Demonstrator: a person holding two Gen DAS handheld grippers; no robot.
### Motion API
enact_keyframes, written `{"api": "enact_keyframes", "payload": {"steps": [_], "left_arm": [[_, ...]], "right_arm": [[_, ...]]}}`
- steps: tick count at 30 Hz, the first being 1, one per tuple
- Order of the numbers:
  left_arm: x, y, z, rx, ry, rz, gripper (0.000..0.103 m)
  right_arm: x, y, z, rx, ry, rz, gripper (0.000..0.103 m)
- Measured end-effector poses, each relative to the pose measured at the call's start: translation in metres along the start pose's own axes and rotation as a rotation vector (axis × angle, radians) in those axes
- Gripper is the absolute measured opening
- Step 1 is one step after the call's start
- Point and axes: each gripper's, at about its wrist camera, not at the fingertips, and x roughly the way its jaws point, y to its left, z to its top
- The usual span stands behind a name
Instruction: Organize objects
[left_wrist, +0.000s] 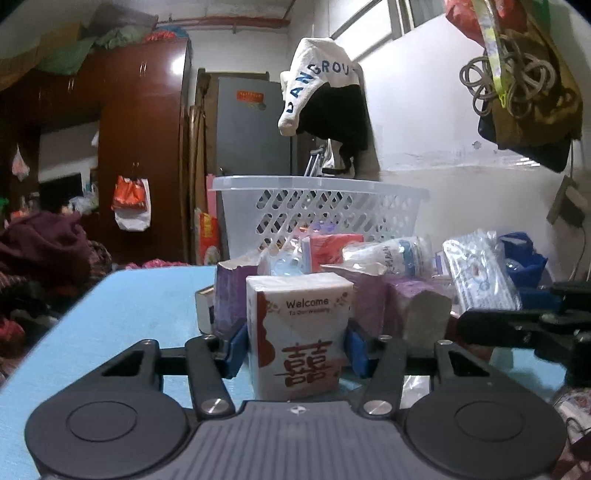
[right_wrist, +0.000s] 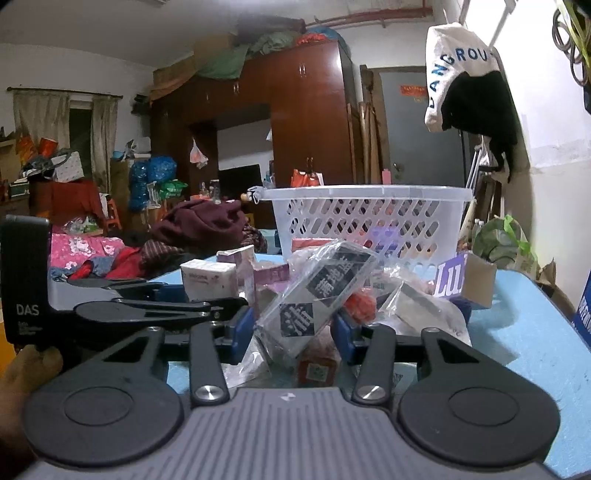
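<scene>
Your left claw (left_wrist: 295, 347) has its blue pads against both sides of the tissue pack (left_wrist: 301, 332), which stands upright on the blue desk (left_wrist: 122, 332) at the near edge of the pile. The pads look flush to the wrapper, so treat it as clamped, but the pack is soft: squeeze only until it stops giving, then lift straight up so it does not drag the purple packs (left_wrist: 373, 295) touching it behind.

Your right claw (right_wrist: 293, 332) is closed around the clear bag (right_wrist: 317, 295) with the black-and-white label, tilted among loose plastic. I judge that grip less sure, since film may be all the pads hold; check that the bag rises as one piece before you carry it.

The basket (right_wrist: 369, 218) stands behind the pile, its rim well above both claws. Clear that rim fully, one hand at a time, since the claws sit close together.
</scene>
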Motion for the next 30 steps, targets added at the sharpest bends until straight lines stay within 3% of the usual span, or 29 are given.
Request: {"api": "enact_keyframes", "payload": {"steps": [10,21,25,30], "left_arm": [[-0.017,0.003,-0.001,-0.015,-0.066,-0.019,0.057],[-0.023,0.01,0.008,-0.056,-0.116,-0.043,0.057],[-0.016,0.01,0.041,-0.046,-0.133,-0.062,0.057],[0.028,0.02,0.115,-0.094,-0.125,-0.089,0.057]], "right_arm": [[-0.015,0.003,0.004,-0.05,-0.066,-0.032,0.049],[-0.025,-0.029,0.016,-0.006,-0.104,-0.062,0.049],[-0.019,-0.03,0.043,-0.048,-0.122,-0.067,0.049],[0.023,-0.038,0.097,-0.092,-0.126,-0.109,0.049]]}}
